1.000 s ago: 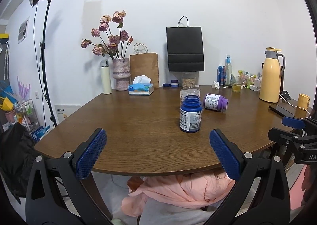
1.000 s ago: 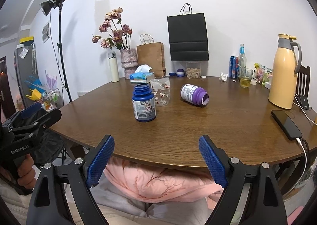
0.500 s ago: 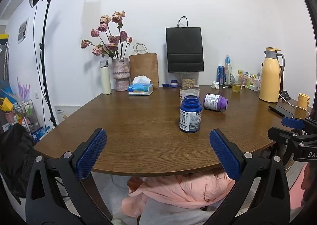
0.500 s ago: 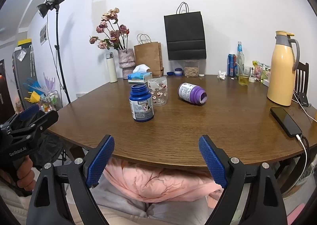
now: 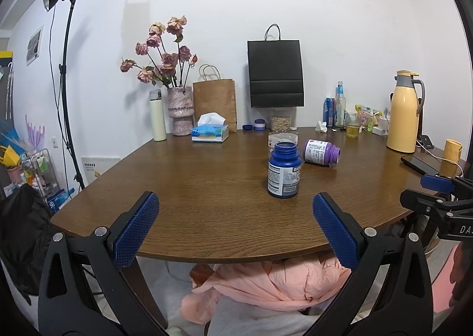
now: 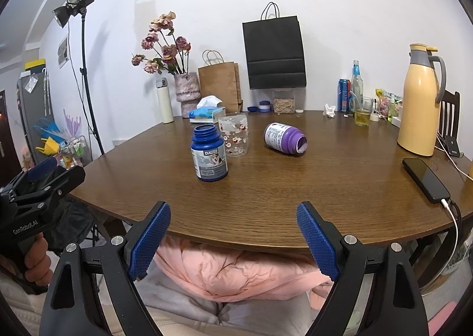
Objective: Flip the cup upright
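Observation:
A clear glass cup with a floral print (image 6: pixel 235 135) stands on the round wooden table (image 6: pixel 295 188), behind a blue bottle (image 6: pixel 209 157); whether its mouth is up or down I cannot tell. In the left wrist view the cup (image 5: pixel 282 139) is mostly hidden behind the blue bottle (image 5: pixel 283 170). A purple bottle (image 6: pixel 285 138) lies on its side to the right. My left gripper (image 5: pixel 235 229) and right gripper (image 6: pixel 233 243) are both open and empty, at the table's near edge, well short of the cup.
A yellow thermos (image 6: pixel 419 102), a phone on a cable (image 6: pixel 425 179), a glass of drink (image 6: pixel 362 114), cans, a tissue box (image 6: pixel 207 113), a flower vase (image 6: pixel 186 90) and paper bags stand along the table's far and right sides. A pink cloth (image 6: pixel 236 271) lies below.
The right wrist view has crept a little closer to the table and slightly left. The left view is nearly unchanged. Both grippers stay open.

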Available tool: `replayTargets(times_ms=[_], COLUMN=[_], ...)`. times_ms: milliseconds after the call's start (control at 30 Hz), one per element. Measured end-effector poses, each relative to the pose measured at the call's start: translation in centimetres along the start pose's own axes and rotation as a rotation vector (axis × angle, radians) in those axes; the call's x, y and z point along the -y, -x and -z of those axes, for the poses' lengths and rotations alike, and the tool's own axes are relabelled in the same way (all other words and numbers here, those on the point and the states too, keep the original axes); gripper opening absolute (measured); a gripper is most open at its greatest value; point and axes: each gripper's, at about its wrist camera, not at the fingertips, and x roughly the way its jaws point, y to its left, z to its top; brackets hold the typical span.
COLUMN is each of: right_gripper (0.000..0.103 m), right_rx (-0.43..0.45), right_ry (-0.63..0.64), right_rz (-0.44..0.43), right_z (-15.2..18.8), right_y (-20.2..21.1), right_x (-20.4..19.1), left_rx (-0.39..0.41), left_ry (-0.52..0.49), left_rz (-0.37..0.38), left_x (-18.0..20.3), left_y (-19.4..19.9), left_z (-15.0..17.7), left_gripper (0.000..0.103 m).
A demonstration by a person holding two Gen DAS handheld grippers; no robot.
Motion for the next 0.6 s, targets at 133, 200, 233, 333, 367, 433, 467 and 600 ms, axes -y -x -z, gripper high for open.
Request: replayTargets(times_ms=[133,200,233,333,367,433,467,600], right_gripper=[0.091,0.091,0.091,0.091,0.091,0.091,0.091,0.091], right_rx=[0.002,-0.003,-0.004,-0.002,-0.002,-0.001,0.001,0.001], right_ry=[0.0,0.0,-0.001,-0.002,-0.002,0.0,0.001,-0.002], right_rz=[-0.001,-0.002,-0.002,-0.002,-0.004,-0.004,-0.005,-0.003], right_z=[-0.03,-0.06,-0.06,-0.09,-0.06,-0.08,-0.17,-0.16], right_y=[-0.01,-0.13,-0.18,-0.19,-0.17,-0.17,-0.21,-0.15], right_x=[-0.05,-0.06,-0.05,0.0,0.02,-0.01,0.01,0.01], left_rx=[0.0,0.0,0.001,0.0,0.001,0.003,0.003,0.002], left_ry=[0.002,0.0,0.0,0.002,0.001,0.0,0.0,0.001], left_rz=[-0.003,-0.001,-0.003,-0.003,-0.003,-0.002,-0.001,-0.001], left_x=[0.15,0.13,0.14,0.17,0.18,0.2,0.2,0.22], left_y=[0.07,-0.01,0.03,-0.03,0.02,0.0,-0.02,-0.01], left_z=[0.0,0.01,0.0,-0.03,-0.07,-0.09,-0.11,-0.14], left_gripper=[0.103,0.103,0.103,0.103,0.103,0.103,0.103,0.103])
